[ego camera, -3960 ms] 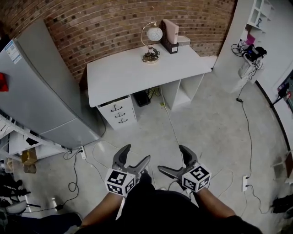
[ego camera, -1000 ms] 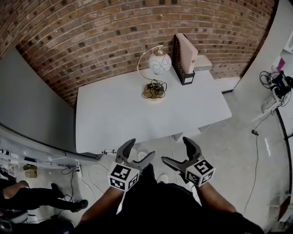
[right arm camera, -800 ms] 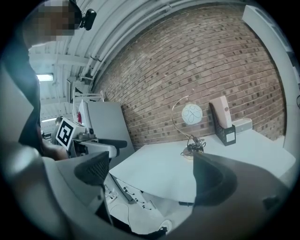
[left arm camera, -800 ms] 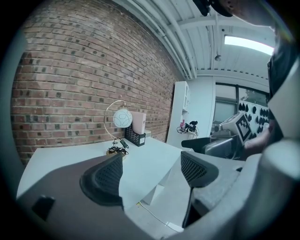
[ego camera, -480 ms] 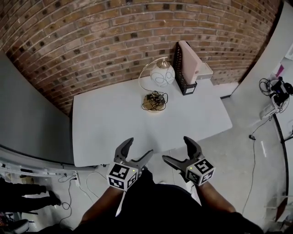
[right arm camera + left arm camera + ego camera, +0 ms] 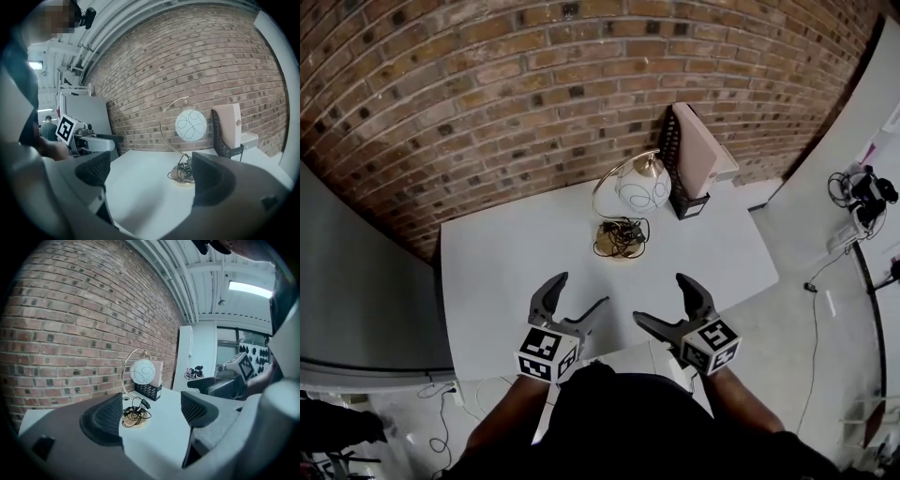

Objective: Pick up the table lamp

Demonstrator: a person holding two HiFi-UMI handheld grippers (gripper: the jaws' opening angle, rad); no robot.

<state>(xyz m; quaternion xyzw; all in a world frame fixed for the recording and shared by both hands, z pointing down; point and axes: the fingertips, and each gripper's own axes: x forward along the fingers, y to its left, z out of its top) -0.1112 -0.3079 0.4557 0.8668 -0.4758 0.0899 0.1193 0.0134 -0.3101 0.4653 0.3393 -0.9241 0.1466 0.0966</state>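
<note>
The table lamp point(image 6: 643, 194) is standing upright near the far edge of the counter point(image 6: 506, 272). It is lying straight ahead, between the left hand-held gripper point(image 6: 579, 292) and the right hand-held gripper point(image 6: 661, 302). Both are hovering over the near edge, wide open and empty, about equally near.

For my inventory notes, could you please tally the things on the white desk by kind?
Table lamp: 1
Black file rack: 1
Pink folder: 1
Pale box: 1
Total: 4
</note>
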